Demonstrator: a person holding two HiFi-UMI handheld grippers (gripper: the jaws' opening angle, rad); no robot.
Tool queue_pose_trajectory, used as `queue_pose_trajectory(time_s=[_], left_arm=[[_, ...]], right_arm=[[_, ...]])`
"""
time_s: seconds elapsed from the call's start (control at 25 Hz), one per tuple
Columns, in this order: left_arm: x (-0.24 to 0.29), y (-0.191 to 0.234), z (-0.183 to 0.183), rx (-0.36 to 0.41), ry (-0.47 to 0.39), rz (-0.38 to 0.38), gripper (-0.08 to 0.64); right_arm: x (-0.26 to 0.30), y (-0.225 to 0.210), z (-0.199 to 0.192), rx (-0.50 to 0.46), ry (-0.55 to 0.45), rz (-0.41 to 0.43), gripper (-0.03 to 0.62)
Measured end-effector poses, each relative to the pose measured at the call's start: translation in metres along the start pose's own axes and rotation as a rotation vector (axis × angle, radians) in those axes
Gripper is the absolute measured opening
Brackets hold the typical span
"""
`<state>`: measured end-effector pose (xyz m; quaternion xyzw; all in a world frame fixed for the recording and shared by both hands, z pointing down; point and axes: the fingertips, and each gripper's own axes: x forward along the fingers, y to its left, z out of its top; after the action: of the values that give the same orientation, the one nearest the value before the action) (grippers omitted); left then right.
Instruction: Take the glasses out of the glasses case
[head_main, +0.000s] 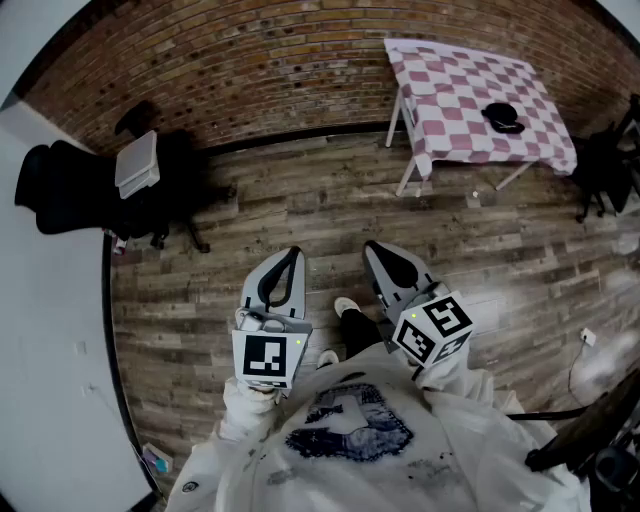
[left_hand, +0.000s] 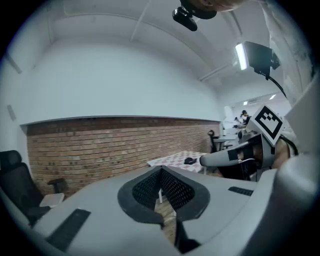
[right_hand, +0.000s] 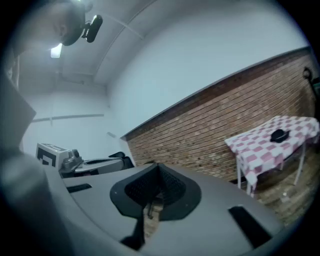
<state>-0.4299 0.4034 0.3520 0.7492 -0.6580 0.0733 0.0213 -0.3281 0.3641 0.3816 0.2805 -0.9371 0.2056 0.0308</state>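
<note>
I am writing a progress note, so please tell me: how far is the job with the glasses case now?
Done: nothing. In hand: nothing; the left gripper and right gripper are shut and empty. Left: everything; the glasses case lies untouched on the checked table, far off.

White sweatshirt (head_main: 470, 430), seemingly blue chest print (head_main: 350, 425)
</note>
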Motion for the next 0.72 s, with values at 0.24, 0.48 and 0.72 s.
queue_pose_trajectory(time_s=[0.24, 0.48, 0.72], left_arm=[[-0.046, -0.093, -0.013, 0.044, -0.015, -0.151, 0.009], [-0.089, -0.149, -0.016, 0.066, 0.008, -0.259, 0.009], [-0.101, -0.170, -0.004, 0.067, -0.022, -0.306, 0.009]], right_arm=[[-0.128, -0.008, -0.041, 0.059, -0.087, -0.225, 0.014], [-0.197, 0.019, -0.052, 0.081, -0.164, -0.311, 0.014], [-0.219, 0.032, -0.046, 0.062, -0.206, -0.340, 0.014]])
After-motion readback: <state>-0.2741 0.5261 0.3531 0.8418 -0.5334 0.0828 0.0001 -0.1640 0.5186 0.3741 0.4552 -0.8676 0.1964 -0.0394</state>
